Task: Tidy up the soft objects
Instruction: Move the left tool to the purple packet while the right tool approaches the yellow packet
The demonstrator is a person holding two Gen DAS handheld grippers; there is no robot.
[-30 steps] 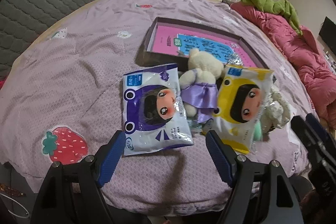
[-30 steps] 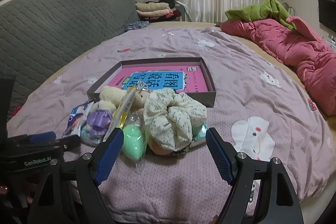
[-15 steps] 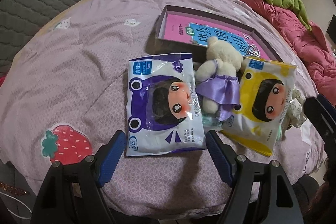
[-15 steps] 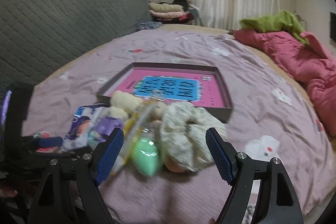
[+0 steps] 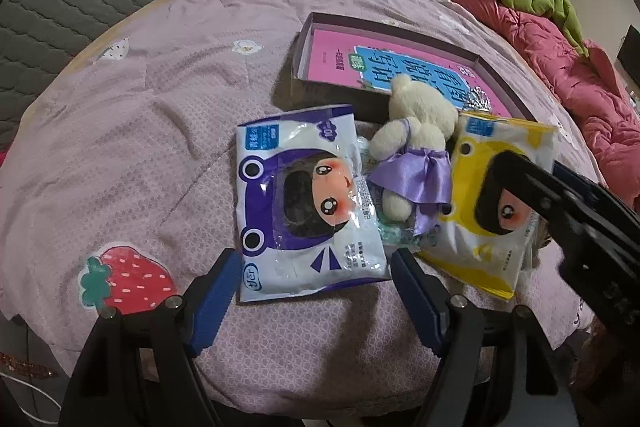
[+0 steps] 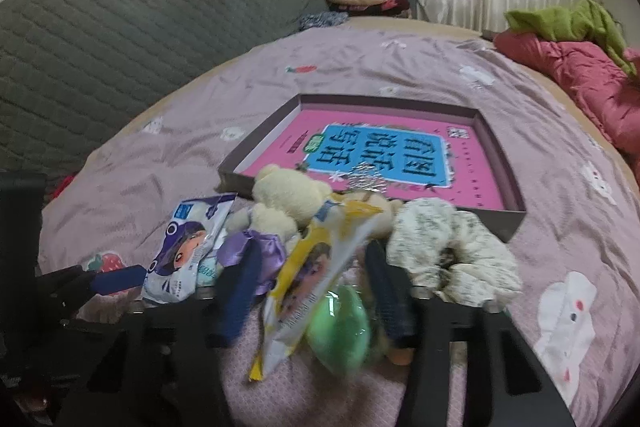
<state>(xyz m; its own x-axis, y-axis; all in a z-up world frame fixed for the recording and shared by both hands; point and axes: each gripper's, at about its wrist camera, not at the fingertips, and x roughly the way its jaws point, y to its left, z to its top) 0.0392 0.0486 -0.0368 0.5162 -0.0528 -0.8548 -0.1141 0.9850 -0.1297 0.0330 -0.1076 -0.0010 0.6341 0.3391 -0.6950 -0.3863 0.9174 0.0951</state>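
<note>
Two grippers over a heap of soft things on a lilac bedspread (image 5: 132, 131).

The left gripper (image 5: 312, 301) hangs released, fingers either side of the near edge of a purple pack (image 5: 304, 207) marked "tjer"; other print is too small to read. The right gripper (image 6: 316, 293) is closing, its jaws astride a tilted yellow pack (image 6: 320, 267) and a green ball (image 6: 340, 331); contact is blurred. A plush bear (image 5: 416, 147) and floral scrunchie (image 6: 452, 251) lie before a shallow box (image 6: 500, 171) holding a pink book with large Chinese characters.
</note>
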